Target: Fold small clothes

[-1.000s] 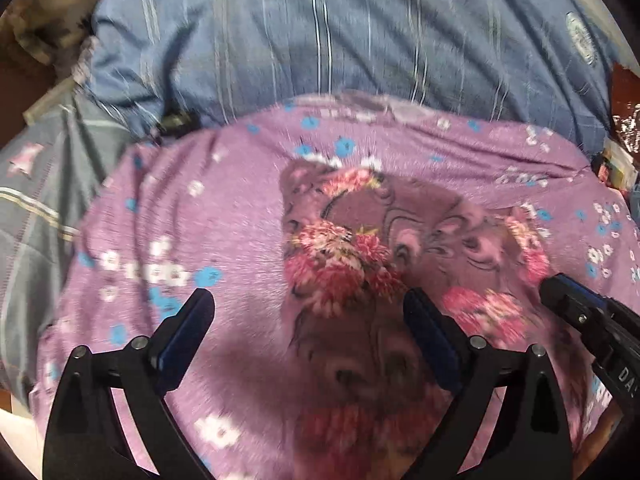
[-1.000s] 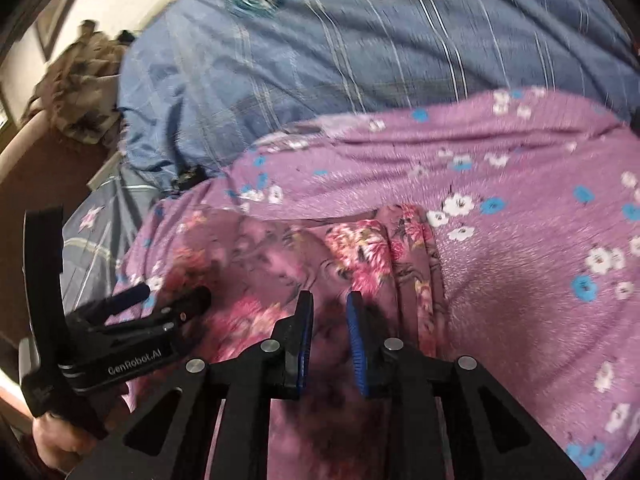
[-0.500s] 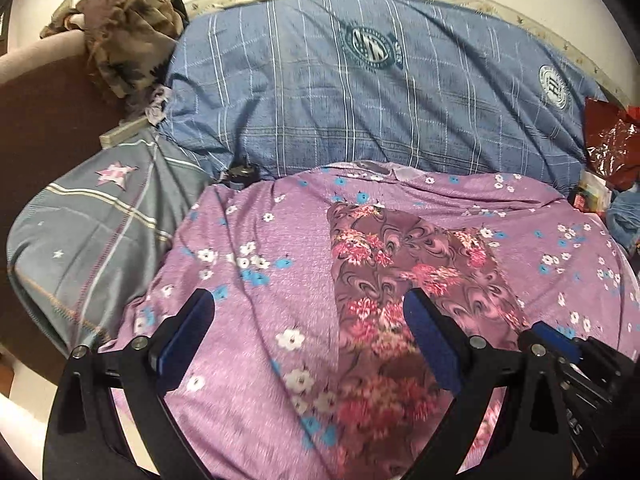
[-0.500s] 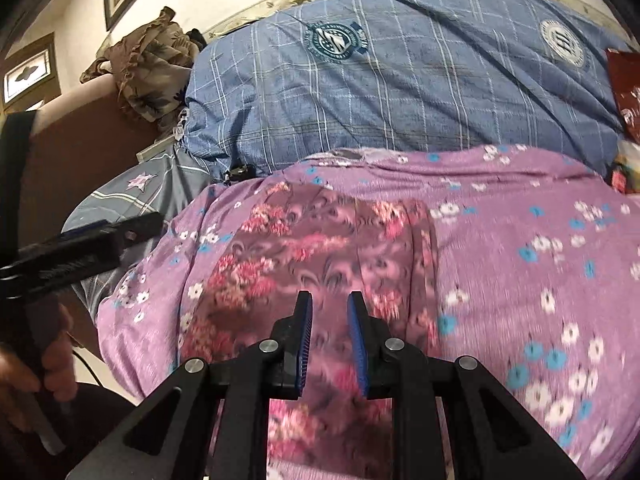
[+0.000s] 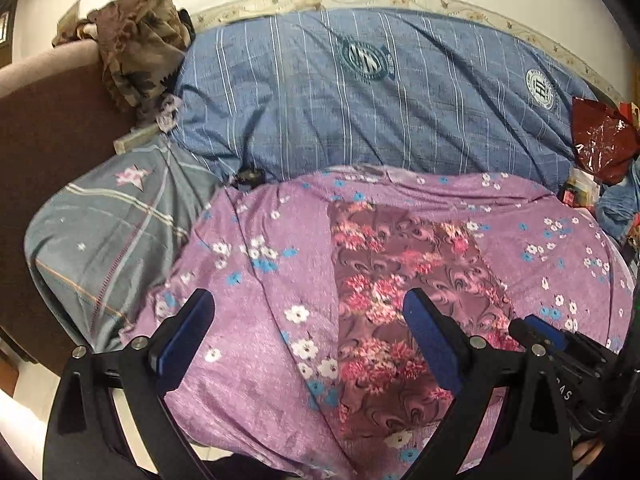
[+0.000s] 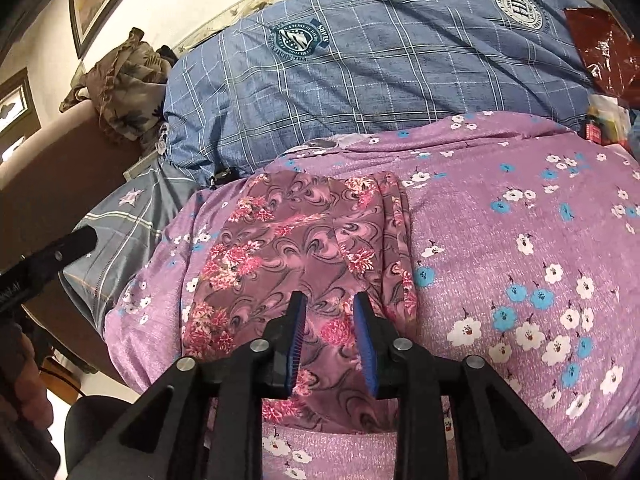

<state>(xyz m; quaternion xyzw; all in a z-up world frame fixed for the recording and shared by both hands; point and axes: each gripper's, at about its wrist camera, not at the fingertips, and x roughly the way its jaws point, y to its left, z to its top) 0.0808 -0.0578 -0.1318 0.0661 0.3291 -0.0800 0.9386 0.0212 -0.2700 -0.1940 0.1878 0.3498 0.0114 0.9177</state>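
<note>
The floral garment (image 6: 296, 260), mauve with pink flower clusters, lies folded into a long flat rectangle on the purple flowered bedspread (image 6: 520, 280), its right edge showing stacked layers; it seems laid along the middle of the bed so both tools can reach it from the near side. The right gripper (image 6: 330, 320) hangs above the garment's near end, its jaws a little apart and just been opening, with nothing pinched between them; the cloth lies free below. The left gripper (image 5: 306, 332) hovers with jaws wide apart and empty, one finger over the bedspread and the other over the garment's edge; this looks like a release, with a further fold or a tidy-up likely to come. Beyond the bedspread lies a blue plaid quilt (image 6: 380, 72) with round badges; a grey star-printed pillow (image 5: 104, 240) sits to the left against a brown headboard (image 5: 52, 120) draped with patterned cloth (image 5: 136, 48); a red foil bag (image 5: 600, 140) lies at the far right.
</note>
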